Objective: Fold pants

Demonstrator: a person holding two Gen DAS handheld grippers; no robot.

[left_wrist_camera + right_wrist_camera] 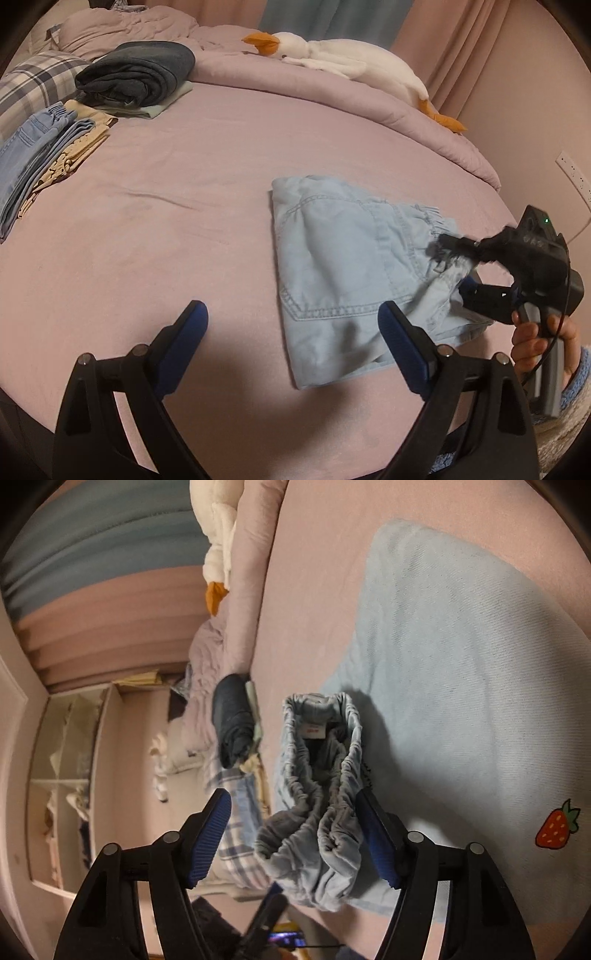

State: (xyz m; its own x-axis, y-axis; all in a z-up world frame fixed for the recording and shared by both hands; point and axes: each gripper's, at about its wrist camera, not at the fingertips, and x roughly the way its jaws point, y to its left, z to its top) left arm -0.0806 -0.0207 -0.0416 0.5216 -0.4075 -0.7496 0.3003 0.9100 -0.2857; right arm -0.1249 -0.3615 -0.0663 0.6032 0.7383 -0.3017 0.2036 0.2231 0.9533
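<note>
Light blue denim pants (340, 266) lie folded on the pink bed sheet (184, 221), back pocket up. My left gripper (291, 325) is open just above the sheet, its right finger (402, 343) at the pants' near edge. My right gripper (458, 266) is at the pants' elastic waistband on the right, jaws apart around it. In the right wrist view the gathered waistband (321, 812) sits between the open fingers of my right gripper (295, 834), against the right pad (376, 838). The folded pants (461, 664) carry a strawberry patch (556, 827).
Folded clothes are stacked at the far left: blue jeans and beige items (48, 155), a dark grey garment (136, 74) on a green one. A plush goose (343, 55) lies on the bunched duvet at the back. Wall and curtains are on the right.
</note>
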